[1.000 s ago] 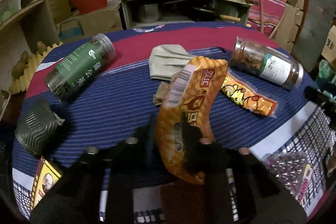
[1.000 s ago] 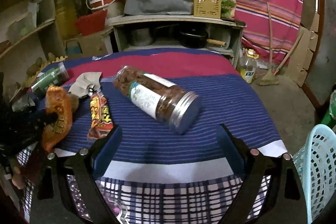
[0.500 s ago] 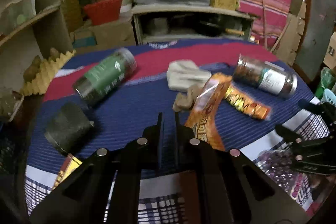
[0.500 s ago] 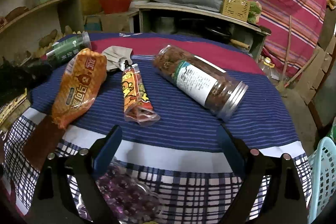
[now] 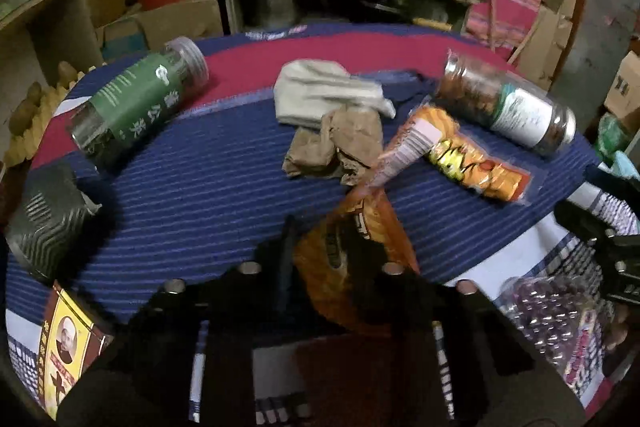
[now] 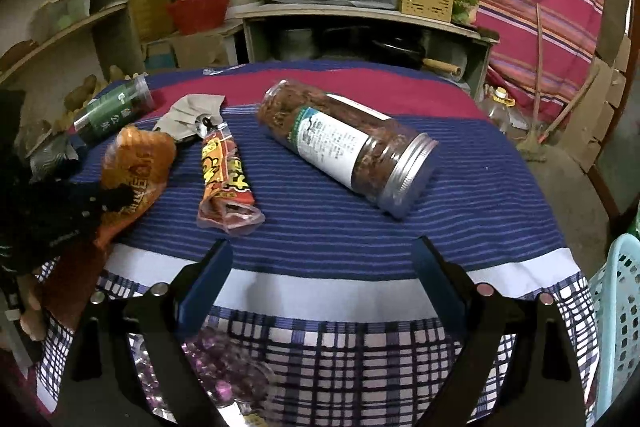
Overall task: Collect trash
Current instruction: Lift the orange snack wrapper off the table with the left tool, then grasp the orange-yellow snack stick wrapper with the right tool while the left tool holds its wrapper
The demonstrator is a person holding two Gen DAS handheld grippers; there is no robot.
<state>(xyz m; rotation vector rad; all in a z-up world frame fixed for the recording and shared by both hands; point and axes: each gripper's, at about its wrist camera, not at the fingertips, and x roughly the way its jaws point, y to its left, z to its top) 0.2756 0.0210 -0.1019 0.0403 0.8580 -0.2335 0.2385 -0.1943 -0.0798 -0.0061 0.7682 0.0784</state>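
The orange snack bag [image 5: 360,227] sits at the near edge of the striped tablecloth [image 5: 200,187], pinched between the fingers of the left gripper [image 5: 320,251]. Just past it lie a crumpled brown paper [image 5: 336,143] and a small yellow wrapper [image 5: 476,163]. The right gripper [image 6: 320,259] hangs wide apart and holds nothing. A big jar [image 6: 344,147] lies on its side ahead of it.

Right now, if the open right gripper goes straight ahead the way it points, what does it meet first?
Probably the clear plastic jar with the silver lid, lying on the striped cloth; only cloth lies between it and the right gripper. Depth is uncertain, so it might pass above.
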